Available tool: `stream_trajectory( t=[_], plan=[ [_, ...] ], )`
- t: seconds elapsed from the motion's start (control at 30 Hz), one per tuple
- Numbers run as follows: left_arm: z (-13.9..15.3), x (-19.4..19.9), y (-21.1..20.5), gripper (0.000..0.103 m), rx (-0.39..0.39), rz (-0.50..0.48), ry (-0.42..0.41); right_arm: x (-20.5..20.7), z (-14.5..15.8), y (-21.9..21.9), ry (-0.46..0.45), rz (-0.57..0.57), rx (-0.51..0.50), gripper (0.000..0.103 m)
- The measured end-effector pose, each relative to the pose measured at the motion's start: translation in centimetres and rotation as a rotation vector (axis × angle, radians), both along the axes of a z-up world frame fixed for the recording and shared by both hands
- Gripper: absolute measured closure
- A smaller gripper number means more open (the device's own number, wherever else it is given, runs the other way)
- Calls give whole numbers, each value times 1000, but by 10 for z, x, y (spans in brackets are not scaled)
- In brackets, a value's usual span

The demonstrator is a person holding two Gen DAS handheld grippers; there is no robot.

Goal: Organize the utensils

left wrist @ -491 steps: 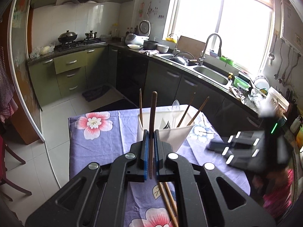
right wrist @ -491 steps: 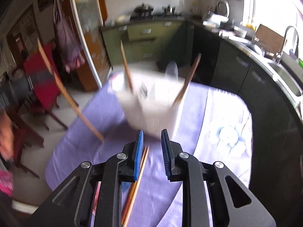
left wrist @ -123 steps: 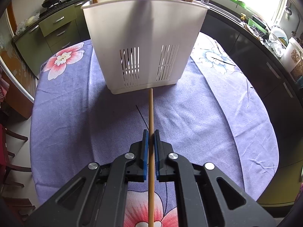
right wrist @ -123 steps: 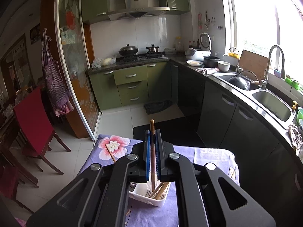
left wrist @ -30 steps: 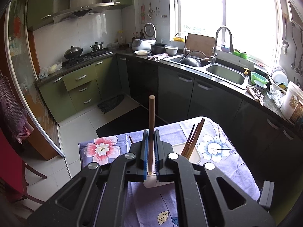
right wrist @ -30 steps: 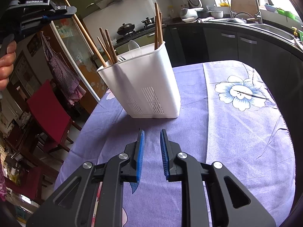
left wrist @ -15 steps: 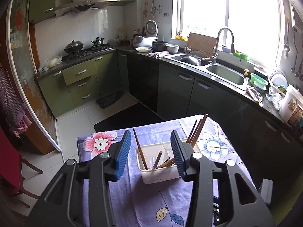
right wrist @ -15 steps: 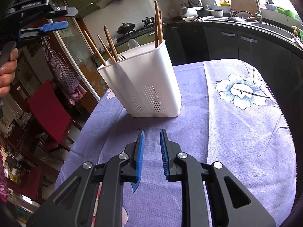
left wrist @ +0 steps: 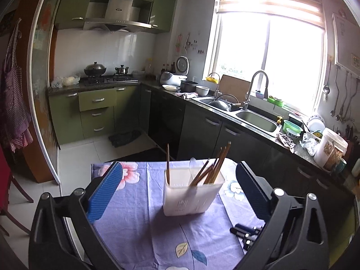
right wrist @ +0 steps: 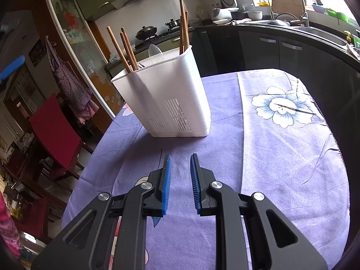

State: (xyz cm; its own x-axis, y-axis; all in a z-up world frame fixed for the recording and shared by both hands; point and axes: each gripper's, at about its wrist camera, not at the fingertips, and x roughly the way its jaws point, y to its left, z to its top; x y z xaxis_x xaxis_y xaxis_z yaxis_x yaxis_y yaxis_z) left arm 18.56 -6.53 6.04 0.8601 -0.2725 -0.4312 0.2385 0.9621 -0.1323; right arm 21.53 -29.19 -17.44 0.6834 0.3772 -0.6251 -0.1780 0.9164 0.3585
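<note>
A white slotted utensil holder (left wrist: 193,193) stands on the table's purple flowered cloth (left wrist: 139,225), with several wooden chopsticks (left wrist: 216,164) and a pale spoon (left wrist: 193,160) upright in it. My left gripper (left wrist: 178,168) hovers above and behind it, jaws opening wide with nothing between them. The right wrist view has the holder (right wrist: 171,94) ahead, chopsticks (right wrist: 121,47) leaning out of it. My right gripper (right wrist: 180,156) rests low over the cloth (right wrist: 281,157) in front of the holder, a narrow gap between its blue pads (right wrist: 166,180), holding nothing. It also shows at the left wrist view's lower right as the right gripper (left wrist: 247,234).
A red chair (right wrist: 56,130) stands left of the table. Dark cabinets with a sink (left wrist: 254,119) and cluttered counter run along the right, past the table's edge. A stove (left wrist: 108,78) is at the far wall. A pink sleeve (right wrist: 6,231) shows at lower left.
My left gripper let go of the chopstick it held, which now stands in the holder. Its jaws spread wide and it drew back from the holder. The right gripper stayed still.
</note>
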Motion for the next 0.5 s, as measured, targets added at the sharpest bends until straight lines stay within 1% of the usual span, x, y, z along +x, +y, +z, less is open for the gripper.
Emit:
stream_trajectory(
  t=[0.03,0.07,0.1,0.17,0.23,0.27,0.3,0.37,0.43,0.5],
  plan=[
    [-11,-5,1,7,0,1,-2,-1,0,-1,-3,-6,-6,83],
    [-24,-11,1,7,5,8,-8,-2,0,-2,-8,-12,-11,72],
    [-37,-16,0,7,17,14,-15,-2,0,-3,-11,-15,-15,66],
    [-67,-21,-1,7,43,30,-3,-3,-2,-2,-13,-19,-31,66],
    [-96,-22,-1,7,55,44,28,-6,-3,-1,-25,-22,-54,65],
    [-112,-23,0,7,62,56,42,-7,-3,0,-32,-21,-65,63],
    [-126,-23,1,7,70,65,54,-10,-4,1,-39,-23,-78,59],
    [-152,-24,6,7,89,86,81,-16,-5,4,-59,-26,-106,53],
    [-171,-27,13,7,87,98,100,-24,-4,7,-86,-37,-141,44],
    [-183,-33,22,7,93,118,102,-32,-2,7,-118,-57,-164,25]
  ],
)
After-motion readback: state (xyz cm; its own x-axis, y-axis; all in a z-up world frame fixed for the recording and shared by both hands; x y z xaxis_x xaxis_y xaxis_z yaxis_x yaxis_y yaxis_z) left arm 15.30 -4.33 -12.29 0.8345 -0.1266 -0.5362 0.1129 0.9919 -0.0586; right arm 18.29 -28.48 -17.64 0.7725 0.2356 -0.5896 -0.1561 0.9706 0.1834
